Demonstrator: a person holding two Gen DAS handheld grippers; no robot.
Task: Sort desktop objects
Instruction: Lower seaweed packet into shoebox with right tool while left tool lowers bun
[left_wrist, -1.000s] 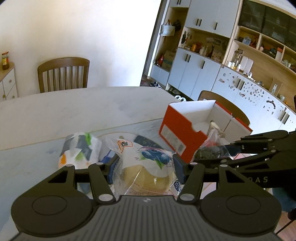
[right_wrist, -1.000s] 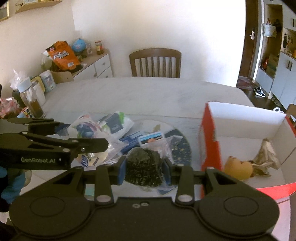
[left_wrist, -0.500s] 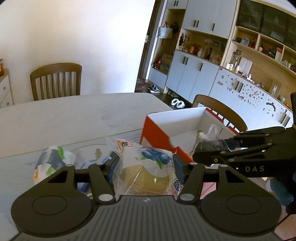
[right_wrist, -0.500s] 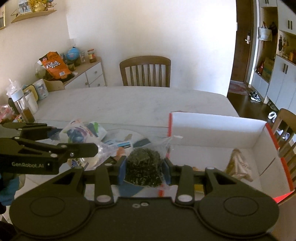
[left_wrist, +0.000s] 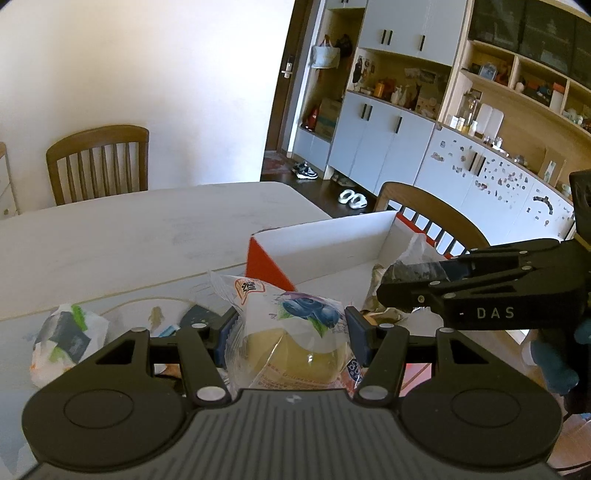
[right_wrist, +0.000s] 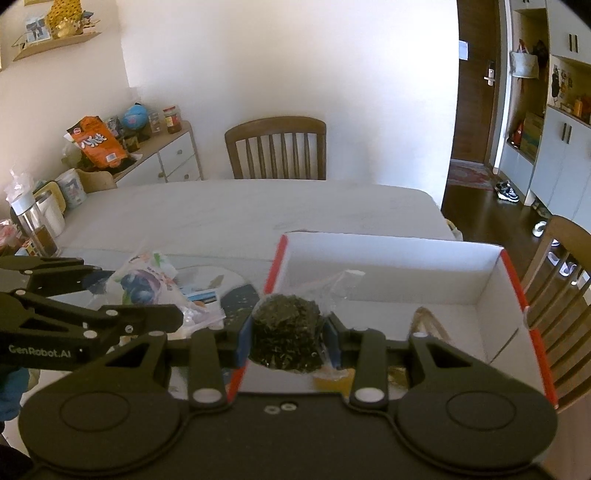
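Observation:
My left gripper (left_wrist: 290, 338) is shut on a blueberry bread packet (left_wrist: 291, 336), held above the table beside the left wall of the red-and-white box (left_wrist: 325, 236). My right gripper (right_wrist: 286, 341) is shut on a clear bag of dark dried greens (right_wrist: 286, 334), held over the left part of the open box (right_wrist: 391, 258). The box holds a yellow item (right_wrist: 330, 382) and a crinkled wrapper (right_wrist: 430, 325). Each gripper shows in the other's view: the right one (left_wrist: 417, 286), the left one (right_wrist: 129, 295).
Loose snack packets (left_wrist: 62, 341) and small items (right_wrist: 207, 295) lie on the white table (right_wrist: 240, 214) left of the box. Wooden chairs (right_wrist: 275, 147) stand at the far side and at the right (right_wrist: 565, 284). A sideboard with jars (right_wrist: 110, 147) is at the left.
Both grippers have risen and moved right toward the box with their packets. The right gripper with the greens now hangs over the box interior instead of over the pile.

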